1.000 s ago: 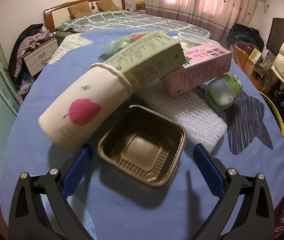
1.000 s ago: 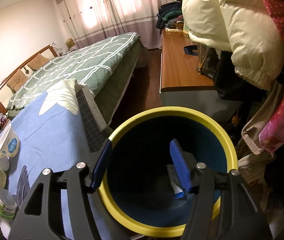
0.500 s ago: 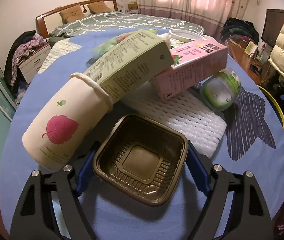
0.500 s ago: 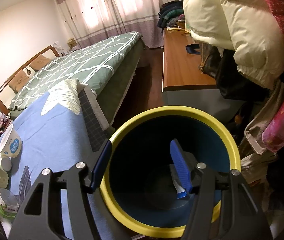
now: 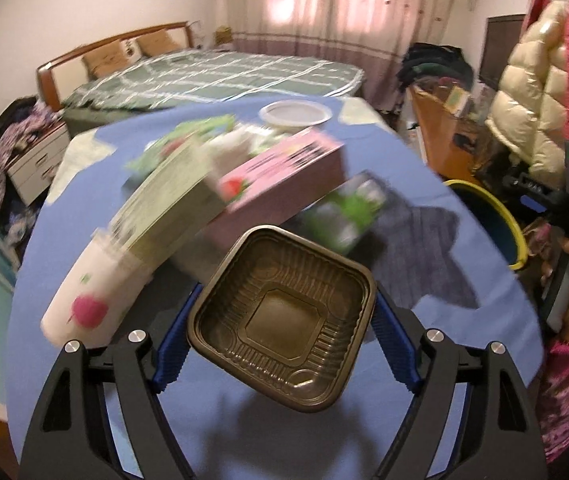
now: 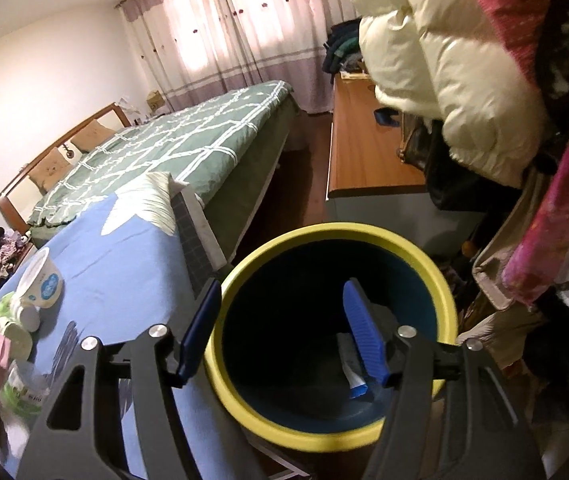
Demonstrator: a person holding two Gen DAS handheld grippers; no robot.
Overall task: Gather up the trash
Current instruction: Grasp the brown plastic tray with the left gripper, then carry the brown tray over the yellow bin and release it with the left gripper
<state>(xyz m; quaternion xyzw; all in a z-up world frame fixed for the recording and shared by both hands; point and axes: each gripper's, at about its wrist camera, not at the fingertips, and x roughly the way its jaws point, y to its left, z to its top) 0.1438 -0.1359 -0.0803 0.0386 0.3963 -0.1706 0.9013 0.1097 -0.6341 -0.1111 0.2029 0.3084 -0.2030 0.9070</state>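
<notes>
My left gripper (image 5: 282,338) is shut on a brown plastic tray (image 5: 284,316) and holds it lifted above the blue table (image 5: 220,432). Behind it lie a white cup with a pink leaf (image 5: 96,292), a green carton (image 5: 168,208), a pink carton (image 5: 284,184) and a green-lidded jar (image 5: 348,212). My right gripper (image 6: 282,336) is open and empty over the yellow-rimmed bin (image 6: 332,240), which holds a white and blue wrapper (image 6: 354,376). The bin also shows at the right of the left wrist view (image 5: 492,212).
A white bowl (image 5: 294,113) sits at the table's far side. A yoghurt tub (image 6: 42,280) and other trash (image 6: 8,340) lie on the table left of the bin. A bed (image 6: 172,148), a wooden desk (image 6: 364,152) and hanging coats (image 6: 456,64) surround the bin.
My left gripper closed on the brown tray, lifted it off the table and swung right. The right gripper stayed open over the bin.
</notes>
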